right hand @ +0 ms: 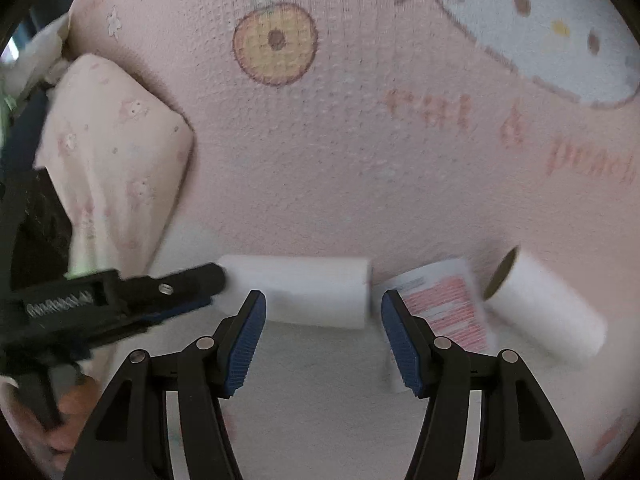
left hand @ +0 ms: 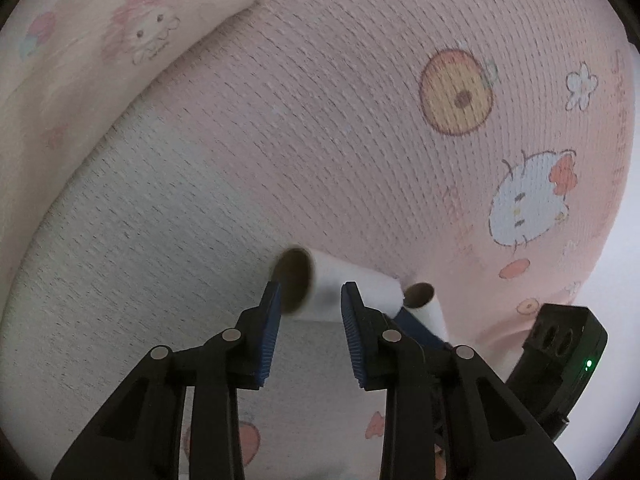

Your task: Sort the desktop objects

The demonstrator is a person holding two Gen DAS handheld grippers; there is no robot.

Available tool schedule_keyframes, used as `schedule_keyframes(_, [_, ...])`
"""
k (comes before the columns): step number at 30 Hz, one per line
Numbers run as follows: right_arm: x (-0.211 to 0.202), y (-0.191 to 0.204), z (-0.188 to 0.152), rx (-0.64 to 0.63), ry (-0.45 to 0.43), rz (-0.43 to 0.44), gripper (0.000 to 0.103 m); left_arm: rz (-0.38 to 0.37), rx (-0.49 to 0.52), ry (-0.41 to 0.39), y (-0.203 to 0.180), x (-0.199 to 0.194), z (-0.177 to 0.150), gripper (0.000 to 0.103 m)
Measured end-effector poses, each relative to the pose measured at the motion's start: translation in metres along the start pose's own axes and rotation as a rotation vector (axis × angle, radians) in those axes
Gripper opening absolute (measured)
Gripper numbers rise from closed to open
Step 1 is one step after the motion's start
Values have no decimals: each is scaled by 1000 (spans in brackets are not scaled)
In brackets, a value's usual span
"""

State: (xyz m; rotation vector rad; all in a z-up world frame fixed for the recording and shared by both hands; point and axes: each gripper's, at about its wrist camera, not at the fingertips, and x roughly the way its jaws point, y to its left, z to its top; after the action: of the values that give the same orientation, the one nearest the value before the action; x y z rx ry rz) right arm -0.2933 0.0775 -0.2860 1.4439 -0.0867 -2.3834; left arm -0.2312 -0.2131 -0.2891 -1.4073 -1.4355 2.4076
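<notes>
A white paper roll (left hand: 340,286) with a brown cardboard core lies on a pink cartoon-print mat (left hand: 320,120). My left gripper (left hand: 310,300) is open, its blue pads on either side of the roll's near end. A second white roll (left hand: 426,304) lies just behind to the right. In the right wrist view the first roll (right hand: 304,292) lies crosswise, with the left gripper's fingertips (right hand: 200,280) at its left end. My right gripper (right hand: 323,320) is open and empty in front of that roll. The second roll (right hand: 548,304) lies to the right. A white leaflet with red print (right hand: 444,304) lies between them.
A pink cartoon-print pillow (left hand: 100,60) lies at the mat's far left, and shows in the right wrist view (right hand: 116,168). The right gripper's black body (left hand: 560,356) sits at the lower right of the left wrist view. Dark clutter (right hand: 24,100) sits past the pillow.
</notes>
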Motion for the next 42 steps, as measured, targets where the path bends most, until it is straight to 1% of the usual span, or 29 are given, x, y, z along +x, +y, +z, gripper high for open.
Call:
schedule_keyframes(1, [1, 0, 0, 14, 10, 24, 57, 12, 10, -4, -2, 0, 0, 30])
schedule_keyframes(2, [0, 2, 0, 14, 12, 26, 57, 19, 26, -10, -4, 0, 0, 28])
schedule_keyframes(5, [-1, 7, 0, -24, 20, -3, 53, 21, 39, -21, -3, -5, 0, 26])
schedule_keyframes(7, [-5, 9, -1, -33, 18, -14, 52, 18, 50, -8, -4, -6, -1, 26])
schedule_keyframes(12, [-20, 7, 0, -32, 7, -16, 52, 0, 117, 33, -15, -9, -8, 26])
schedule_keyframes(15, [-35, -1, -3, 33, 10, 17, 52, -9, 166, 52, -21, -15, -16, 26])
schedule_keyframes(16, [-40, 2, -6, 50, 6, 29, 52, -15, 175, 58, -24, -15, -18, 26])
schedule_keyframes(19, [-55, 1, -16, 120, 4, 44, 51, -50, 212, 85, -29, -25, -30, 26])
schedule_keyframes(21, [-62, -1, -24, 153, 18, 32, 47, -64, 241, 95, -32, -33, -39, 26])
schedule_keyframes(26, [-79, 1, -51, 241, 7, 61, 45, -93, 335, 127, -40, -56, -66, 27])
schedule_keyframes(28, [-86, 5, -61, 264, -2, 64, 44, -92, 392, 125, -46, -65, -78, 27])
schedule_keyframes(30, [-100, 8, -74, 285, -15, 70, 44, -100, 422, 118, -50, -72, -87, 27])
schedule_keyframes(32, [-111, 12, -84, 302, -32, 73, 44, -129, 419, 123, -49, -79, -97, 27])
schedule_keyframes(34, [-122, 17, -96, 311, -49, 72, 44, -178, 383, 154, -42, -84, -106, 27])
schedule_keyframes(36, [-136, 18, -109, 322, -60, 61, 44, -207, 357, 176, -37, -88, -113, 27])
schedule_keyframes(38, [-144, 21, -119, 345, -69, 62, 44, -211, 351, 175, -32, -95, -120, 27])
schedule_keyframes(42, [-147, 26, -141, 384, -85, 95, 44, -172, 384, 163, -32, -106, -131, 27])
